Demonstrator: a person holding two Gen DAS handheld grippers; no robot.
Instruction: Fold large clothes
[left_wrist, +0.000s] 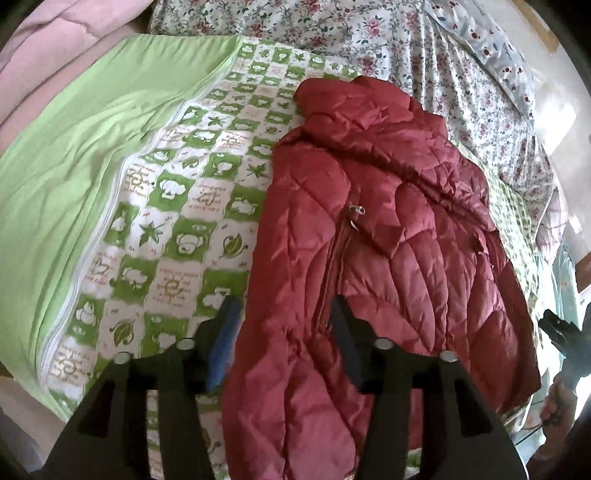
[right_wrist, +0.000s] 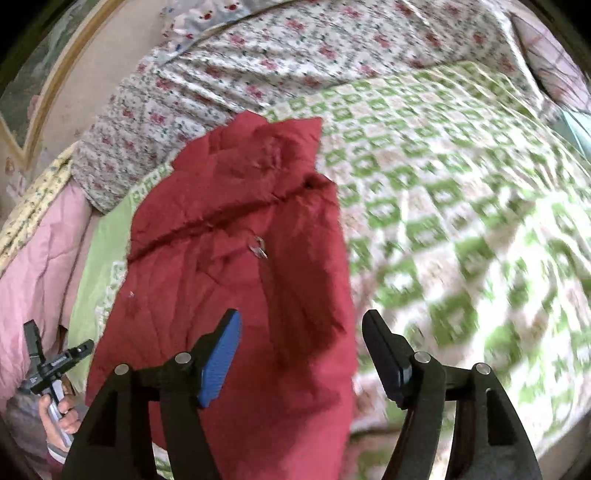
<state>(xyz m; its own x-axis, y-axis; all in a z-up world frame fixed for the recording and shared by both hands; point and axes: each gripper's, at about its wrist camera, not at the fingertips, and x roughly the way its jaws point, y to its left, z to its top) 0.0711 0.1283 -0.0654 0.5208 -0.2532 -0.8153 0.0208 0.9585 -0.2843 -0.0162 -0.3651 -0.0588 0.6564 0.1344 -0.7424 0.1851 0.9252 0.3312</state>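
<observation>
Two black gripper fingers fill the lower edge of each wrist view. On the left gripper (left_wrist: 282, 306), the jaws are seen partly apart above the near hem of the red quilted jacket (left_wrist: 369, 240); no fabric is pinched, and the pads are not seen pressing on anything. On the right gripper (right_wrist: 301, 321), the jaws are seen spread wider, with a blue pad (right_wrist: 221, 365) on one finger; nothing is held between them.

The jacket is laid flat on the green-and-white checked quilt (left_wrist: 184, 229), lengthwise away from the cameras, with its collar end farthest off. A metal zipper pull (left_wrist: 355, 211) is visible near mid-chest. One side appears folded over the front, although the exact layering cannot be told.

A plain green sheet (left_wrist: 74, 177) is found beside the quilt, a pink comforter (left_wrist: 48, 62) beyond it, and a floral sheet (left_wrist: 388, 40) across the far side. The right view is blurred over the quilt.
</observation>
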